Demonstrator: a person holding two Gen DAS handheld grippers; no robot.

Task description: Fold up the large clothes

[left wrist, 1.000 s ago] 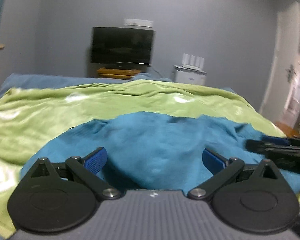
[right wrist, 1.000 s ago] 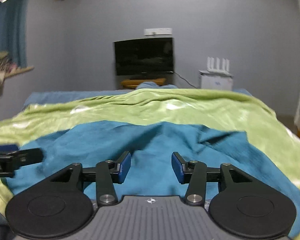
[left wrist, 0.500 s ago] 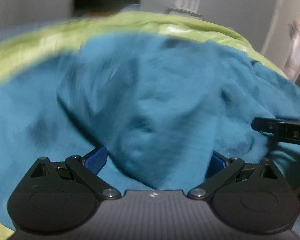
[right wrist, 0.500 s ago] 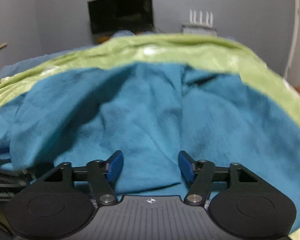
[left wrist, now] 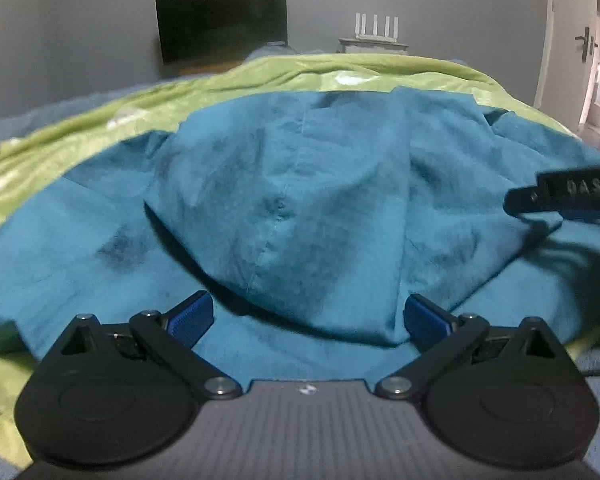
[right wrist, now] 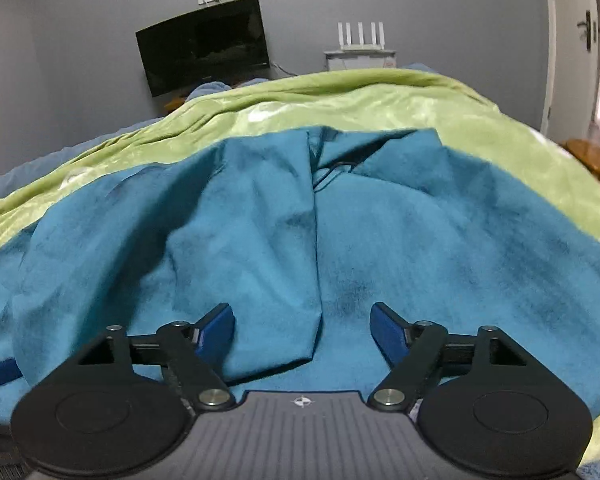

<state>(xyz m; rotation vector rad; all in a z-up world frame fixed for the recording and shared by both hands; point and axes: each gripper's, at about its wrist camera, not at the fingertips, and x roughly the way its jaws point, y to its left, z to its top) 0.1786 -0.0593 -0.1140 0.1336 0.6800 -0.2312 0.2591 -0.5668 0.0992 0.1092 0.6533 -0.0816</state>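
Teal garment (right wrist: 380, 240) is spread just ahead of both: left gripper (left wrist: 308, 316) held wide, right gripper (right wrist: 302, 324) just opened wide, nothing gripped.

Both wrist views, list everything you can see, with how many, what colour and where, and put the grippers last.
garment: one, teal, rumpled on the blanket, nearest the cameras.
blanket: one, light green, spread over the bed under the garment.
bedding: one, grey-blue, showing past the blanket's far left edge.
screen: one, black, against the far grey wall.
router: one, white with four antennas, on a white unit right of the screen.
door: one, white, far right.
left gripper: one, black with blue pads, open over a garment fold.
right gripper: one, same colours, jaws have just been opening, garment fold between them.
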